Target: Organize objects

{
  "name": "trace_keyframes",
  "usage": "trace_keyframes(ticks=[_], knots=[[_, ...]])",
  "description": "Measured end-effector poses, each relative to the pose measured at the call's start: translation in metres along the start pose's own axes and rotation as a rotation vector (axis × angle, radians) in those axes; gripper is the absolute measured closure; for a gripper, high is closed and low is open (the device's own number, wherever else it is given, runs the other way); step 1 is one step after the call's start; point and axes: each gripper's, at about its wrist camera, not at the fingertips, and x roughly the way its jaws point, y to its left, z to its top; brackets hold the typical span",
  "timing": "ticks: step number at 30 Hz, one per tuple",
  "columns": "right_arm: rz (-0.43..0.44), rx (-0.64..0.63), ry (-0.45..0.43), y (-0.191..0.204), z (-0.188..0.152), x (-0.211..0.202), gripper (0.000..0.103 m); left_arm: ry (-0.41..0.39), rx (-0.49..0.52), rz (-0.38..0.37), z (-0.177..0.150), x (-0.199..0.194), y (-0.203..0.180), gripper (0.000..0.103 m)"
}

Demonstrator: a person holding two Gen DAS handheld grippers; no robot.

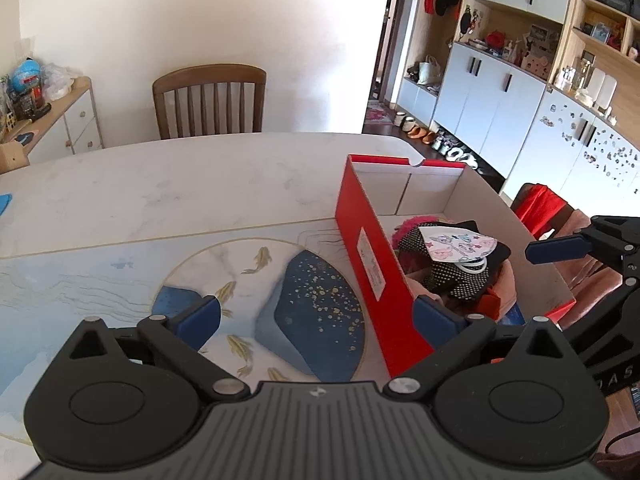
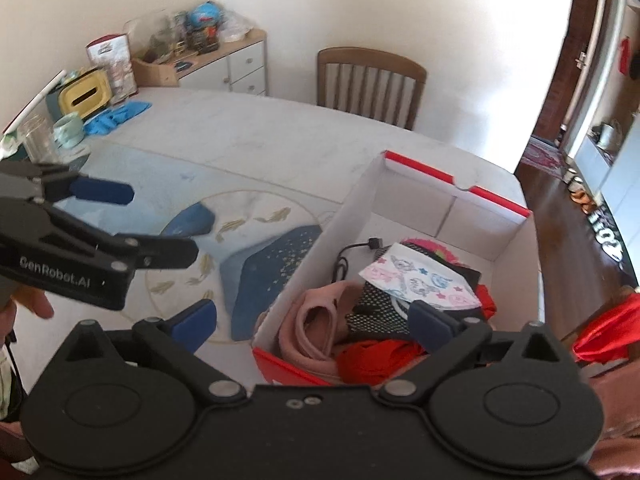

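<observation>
Red shoebox (image 2: 420, 184) sits on the marble table (image 2: 256, 140), partly on the fish-patterned mat (image 1: 120, 272) — printed face mask (image 2: 420, 282) lies on top of the clothing inside. Left gripper (image 1: 318, 318) and right gripper (image 2: 314, 320) — both jaws spread wide, nothing held.

Beyond the fingertips, a wooden chair (image 1: 209, 100) stands at the far edge of the marble table (image 1: 168, 184). Directly under the fingers lies a fish-patterned mat (image 1: 120, 276). Far left of the fingers, a glass jar (image 2: 38, 140), green cup (image 2: 69, 130) and blue cloth (image 2: 118, 116) sit together.
</observation>
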Motion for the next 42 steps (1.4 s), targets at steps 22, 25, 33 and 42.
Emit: trace_keyframes(ticks=[22, 25, 33, 42], knots=[[-0.147, 0.136, -0.190, -0.011, -0.026, -0.033, 0.001, -0.080, 0.081, 0.001, -0.012, -0.016, -0.014, 0.000], [-0.157, 0.142, -0.209, -0.011, -0.031, -0.035, 0.001, -0.086, 0.094, -0.005, -0.014, -0.019, -0.015, 0.000], [-0.177, 0.146, -0.215, -0.007, -0.039, -0.038, 0.001, -0.094, 0.103, -0.008, -0.019, -0.025, -0.017, 0.000], [-0.176, 0.154, -0.204, -0.006, -0.046, -0.038, 0.001, -0.087, 0.122, -0.015, -0.026, -0.024, -0.022, 0.000]])
